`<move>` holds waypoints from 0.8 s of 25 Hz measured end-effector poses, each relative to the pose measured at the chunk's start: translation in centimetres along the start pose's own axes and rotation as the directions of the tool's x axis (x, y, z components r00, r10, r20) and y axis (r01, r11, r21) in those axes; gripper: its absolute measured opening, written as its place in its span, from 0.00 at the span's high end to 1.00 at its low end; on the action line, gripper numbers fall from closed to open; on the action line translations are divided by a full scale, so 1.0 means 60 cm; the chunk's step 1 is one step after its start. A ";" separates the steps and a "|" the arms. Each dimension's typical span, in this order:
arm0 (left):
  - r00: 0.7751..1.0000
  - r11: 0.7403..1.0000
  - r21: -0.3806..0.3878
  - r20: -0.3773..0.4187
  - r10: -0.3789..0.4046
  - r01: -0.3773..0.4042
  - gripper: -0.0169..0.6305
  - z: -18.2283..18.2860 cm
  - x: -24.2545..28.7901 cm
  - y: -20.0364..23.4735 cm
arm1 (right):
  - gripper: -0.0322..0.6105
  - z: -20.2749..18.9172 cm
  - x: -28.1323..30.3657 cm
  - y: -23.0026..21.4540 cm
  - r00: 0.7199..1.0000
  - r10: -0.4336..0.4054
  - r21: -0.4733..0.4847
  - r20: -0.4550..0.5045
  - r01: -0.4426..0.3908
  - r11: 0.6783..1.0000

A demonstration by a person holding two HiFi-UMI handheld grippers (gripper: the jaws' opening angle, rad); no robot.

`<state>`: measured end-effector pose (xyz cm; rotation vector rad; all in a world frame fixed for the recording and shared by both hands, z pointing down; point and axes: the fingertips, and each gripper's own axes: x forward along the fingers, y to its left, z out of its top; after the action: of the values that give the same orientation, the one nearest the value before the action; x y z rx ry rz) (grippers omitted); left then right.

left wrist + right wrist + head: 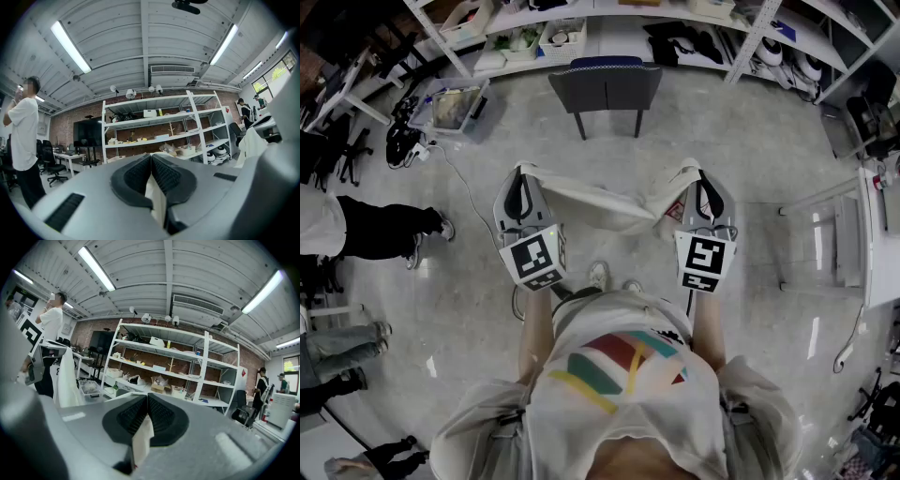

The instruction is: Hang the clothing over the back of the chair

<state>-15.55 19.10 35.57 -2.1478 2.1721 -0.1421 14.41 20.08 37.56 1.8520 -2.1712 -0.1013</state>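
Between my two grippers the pale garment [602, 200] hangs stretched above the floor [750, 131], one upper edge pinched at each side. It looks light and limp, so I expect it to sag, drape easily and slide out of a shallow pinch; the shoulder edges seem the best hold. My left gripper [523, 178] has its jaws pressed together on a fold of the cloth, and my right gripper [695, 176] does too. Ahead, well apart, stands the dark chair [605, 86], with white shelves [675, 19] behind it.
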 end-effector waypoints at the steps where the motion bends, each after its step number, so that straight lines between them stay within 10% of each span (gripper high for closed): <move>1: 1.000 1.000 0.002 -0.002 -0.005 0.005 0.95 -0.002 0.001 -0.002 | 0.94 0.000 0.001 0.003 1.000 0.001 -0.002 0.000 -0.001 1.000; 20: 1.000 0.999 -0.024 0.009 -0.027 0.028 0.95 -0.015 0.019 0.063 | 0.94 0.024 0.014 0.047 0.999 -0.032 -0.009 0.017 0.032 0.999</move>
<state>-19.41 17.98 35.99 -2.1876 2.1515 -0.1085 11.22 19.55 37.01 1.8883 -2.1488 -0.1334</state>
